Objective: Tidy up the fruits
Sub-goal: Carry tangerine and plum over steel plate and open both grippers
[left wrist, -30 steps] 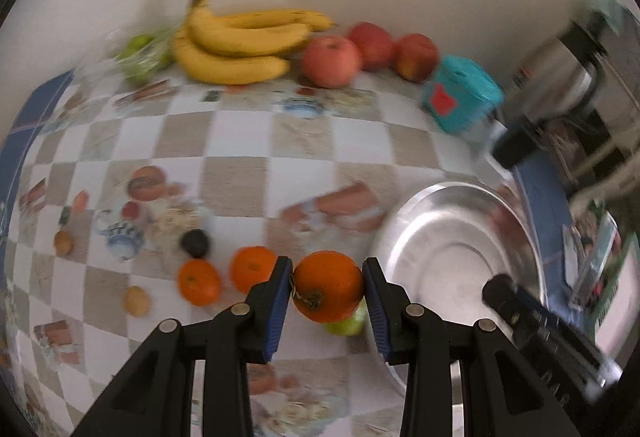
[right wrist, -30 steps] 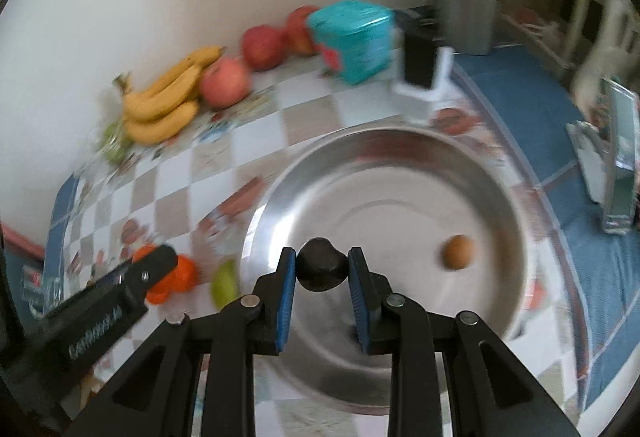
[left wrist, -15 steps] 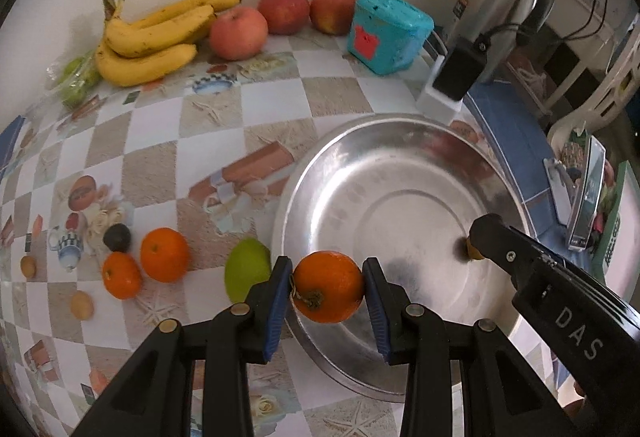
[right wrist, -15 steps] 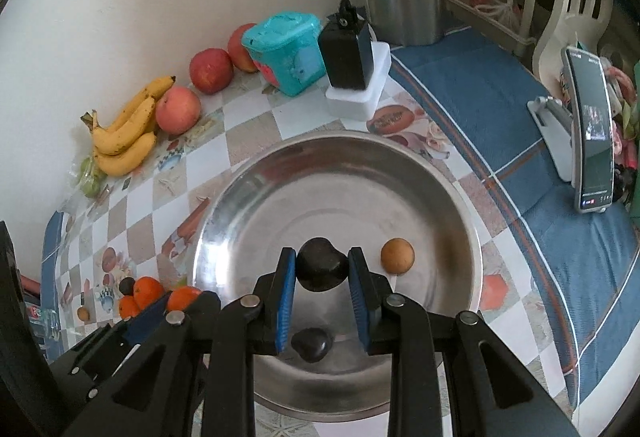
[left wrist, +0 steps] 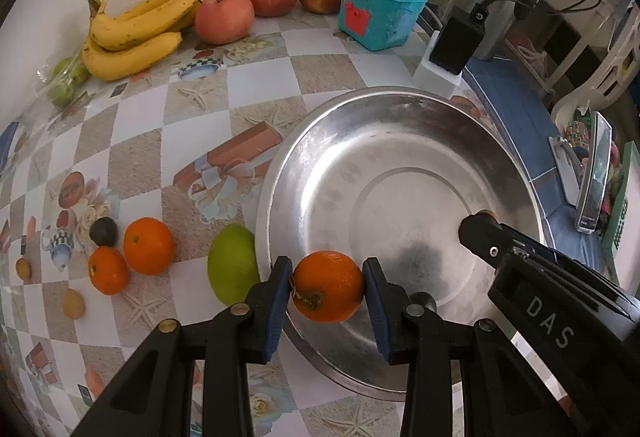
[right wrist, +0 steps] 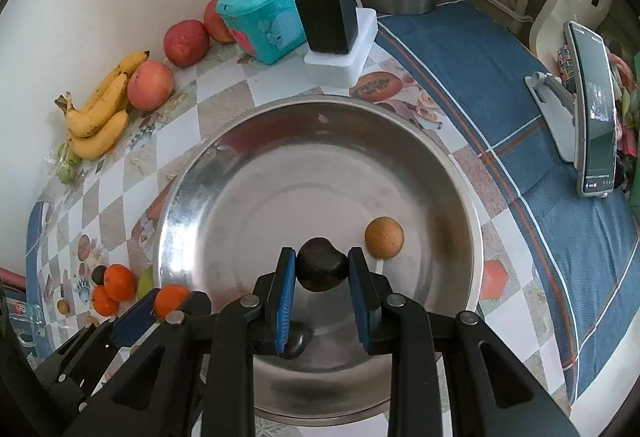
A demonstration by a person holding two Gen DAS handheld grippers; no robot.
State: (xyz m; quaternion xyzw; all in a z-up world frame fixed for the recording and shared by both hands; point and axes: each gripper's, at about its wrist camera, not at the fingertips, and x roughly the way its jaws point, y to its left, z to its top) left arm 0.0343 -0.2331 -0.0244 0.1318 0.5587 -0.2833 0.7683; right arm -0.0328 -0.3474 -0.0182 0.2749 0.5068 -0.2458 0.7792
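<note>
Here, an orange [left wrist: 327, 287] is pinched between the left gripper [left wrist: 326, 301] fingers, above the near rim of a steel bowl [left wrist: 400, 141]. The right gripper [right wrist: 322, 283] clamps a dark fruit [right wrist: 322, 269] over the bowl, beside a small brown fruit [right wrist: 384, 237].

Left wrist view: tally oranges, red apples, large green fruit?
Oranges: 3, one held in the left gripper
Red apples: 3
Large green fruit: 1
Total: 7
</note>
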